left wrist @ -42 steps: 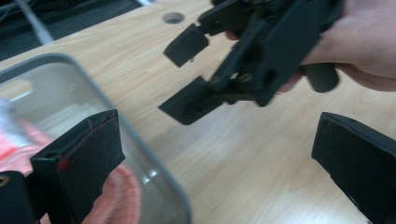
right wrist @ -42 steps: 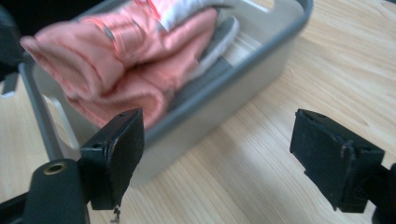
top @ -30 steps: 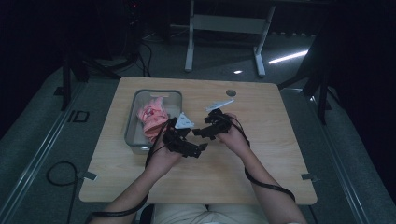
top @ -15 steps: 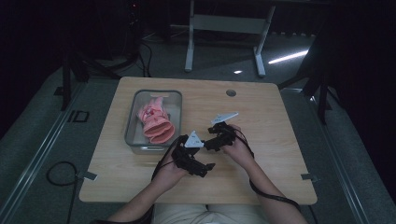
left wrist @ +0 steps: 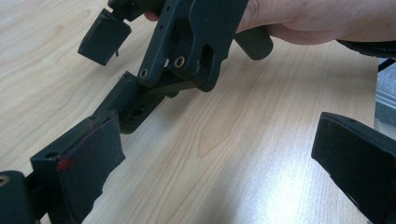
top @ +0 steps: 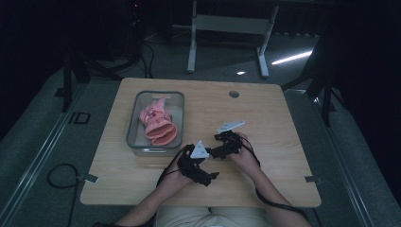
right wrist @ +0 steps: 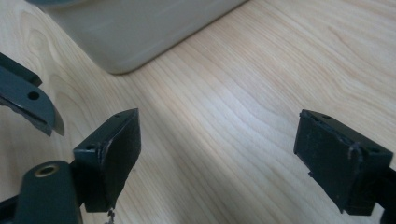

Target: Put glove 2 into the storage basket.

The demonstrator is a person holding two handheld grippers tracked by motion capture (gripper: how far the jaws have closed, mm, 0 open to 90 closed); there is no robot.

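A pink rubbery item [top: 157,124], perhaps a glove, lies crumpled in a grey metal tray [top: 134,124] on the left half of the wooden table [top: 265,118]. Both grippers sit close together right of the tray's near corner. My left gripper [top: 206,175] is low over the wood, open, with bare table between its pads [left wrist: 84,168]. My right gripper [top: 212,152] is just beyond it, also open and empty. In the left gripper view, the right gripper [left wrist: 187,46] crosses the top of the picture. The right gripper view faces the tray's outer wall [right wrist: 140,32].
A small round hole [top: 233,93] sits near the table's far edge. Bare wood stretches to the right of the hands. Cables trail from both grippers over the near edge. A metal stand [top: 227,28] is on the floor behind the table.
Both grippers have drawn back from the tray toward the person's side of the table and a little to the right. The pink item stays in the tray.
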